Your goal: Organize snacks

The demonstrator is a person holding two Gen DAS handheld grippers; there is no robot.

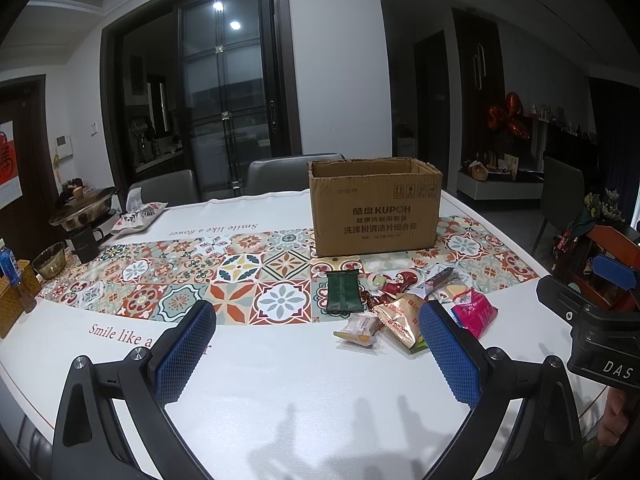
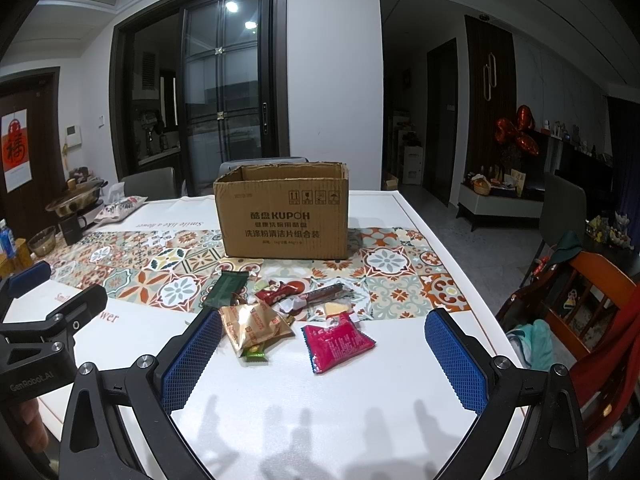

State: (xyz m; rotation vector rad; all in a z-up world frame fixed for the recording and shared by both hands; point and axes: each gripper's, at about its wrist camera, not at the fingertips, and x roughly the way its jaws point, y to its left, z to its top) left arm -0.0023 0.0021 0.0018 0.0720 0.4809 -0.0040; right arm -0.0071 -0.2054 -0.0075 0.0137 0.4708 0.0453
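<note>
Snack packets (image 2: pixel 296 320), frame centre on counter (image 2: pixel 280 400): light, crinkly, slippery; pinch sealed edges. Both grippers' jaws apart, empty.

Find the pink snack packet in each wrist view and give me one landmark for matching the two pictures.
Left wrist view: the pink snack packet lies right of centre, at the right end of the snack pile, partly behind the blue pad of the hand-held gripper.
Right wrist view: the pink snack packet lies near centre, on bare white tablecloth, nearest the camera.
Shared landmark: the open cardboard box stands just behind the snacks.
</note>
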